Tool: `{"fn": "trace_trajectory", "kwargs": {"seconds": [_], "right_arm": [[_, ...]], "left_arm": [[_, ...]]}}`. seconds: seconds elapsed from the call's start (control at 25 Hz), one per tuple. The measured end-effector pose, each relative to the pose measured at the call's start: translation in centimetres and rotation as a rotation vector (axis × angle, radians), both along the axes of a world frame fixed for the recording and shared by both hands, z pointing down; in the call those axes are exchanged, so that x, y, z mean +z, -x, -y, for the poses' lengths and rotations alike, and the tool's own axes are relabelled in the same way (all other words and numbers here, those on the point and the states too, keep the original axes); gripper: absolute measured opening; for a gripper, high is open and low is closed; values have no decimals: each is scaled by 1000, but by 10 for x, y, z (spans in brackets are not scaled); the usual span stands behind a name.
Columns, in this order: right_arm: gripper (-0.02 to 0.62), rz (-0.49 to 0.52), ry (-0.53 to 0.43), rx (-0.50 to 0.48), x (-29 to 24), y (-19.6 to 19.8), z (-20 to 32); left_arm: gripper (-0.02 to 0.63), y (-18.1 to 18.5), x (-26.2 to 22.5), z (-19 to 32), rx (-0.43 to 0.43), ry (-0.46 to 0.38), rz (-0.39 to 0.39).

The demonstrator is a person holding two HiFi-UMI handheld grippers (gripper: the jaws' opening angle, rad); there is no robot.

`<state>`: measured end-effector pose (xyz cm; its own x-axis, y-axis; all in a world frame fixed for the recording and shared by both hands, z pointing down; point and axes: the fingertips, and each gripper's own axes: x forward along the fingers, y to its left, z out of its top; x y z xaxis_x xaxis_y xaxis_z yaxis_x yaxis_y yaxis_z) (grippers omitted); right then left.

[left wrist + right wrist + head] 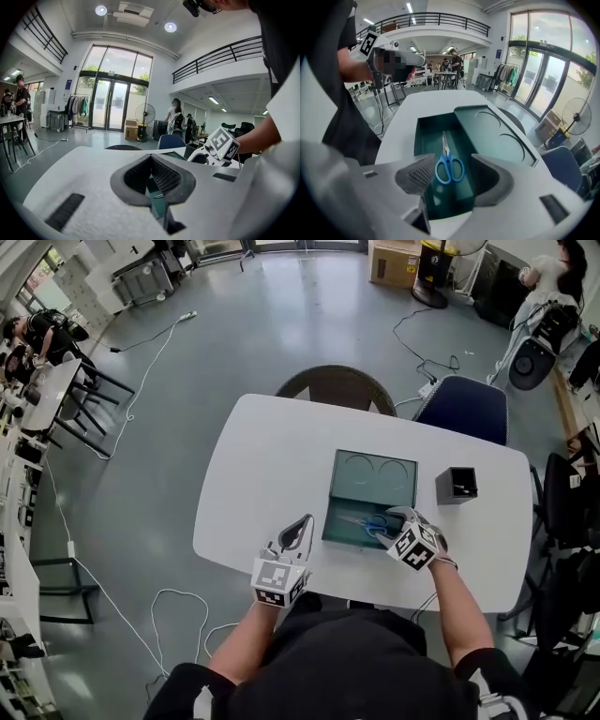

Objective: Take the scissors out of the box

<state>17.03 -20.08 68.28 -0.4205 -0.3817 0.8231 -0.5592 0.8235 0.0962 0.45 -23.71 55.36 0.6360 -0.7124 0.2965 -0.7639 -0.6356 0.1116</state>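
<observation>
An open dark teal box (342,526) lies on the white table (272,465), its lid (375,474) folded back on the far side. Blue-handled scissors (370,521) lie flat in the box, blades pointing away from me (449,166). My right gripper (394,519) hangs over the box's right end, tilted down. It is open (452,176), and the scissors' handles show in the gap below its pads, untouched. My left gripper (300,529) is left of the box near the table's front edge. Its tips meet (151,161) with nothing between them.
A small black square container (457,485) stands on the table right of the box. A blue chair (464,409) and a dark chair (337,388) are at the table's far side. Cables trail on the floor at the left (141,596).
</observation>
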Motion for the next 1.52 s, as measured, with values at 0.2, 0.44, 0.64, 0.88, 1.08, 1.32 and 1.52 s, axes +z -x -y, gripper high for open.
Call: {"fn": "trace_trajectory", "kwargs": {"seconds": [0.2,0.44,0.64,0.88,1.08,1.32,1.52], "right_arm": [[244,-71,61,-61,24,4,-1],[258,-193,137,-159,54,10,-3],[267,-227,182,-186,66,14,-2],[268,-246,203,-200,70,17,-3],[268,-241,209,-196,71,17,-4],[242,-244,219,-202,72,14,-7],[217,-245,245,-214,73,15,-9]], "left_arm": [[8,15,7,-1,-35,21,7],[8,33,17,0,-75,35,20],[8,40,20,3,-88,45,14],[8,44,22,3,-92,51,11],[8,42,25,1,-83,55,7],[8,37,26,-1,-77,50,0],[8,40,23,-3,-85,51,2]]}}
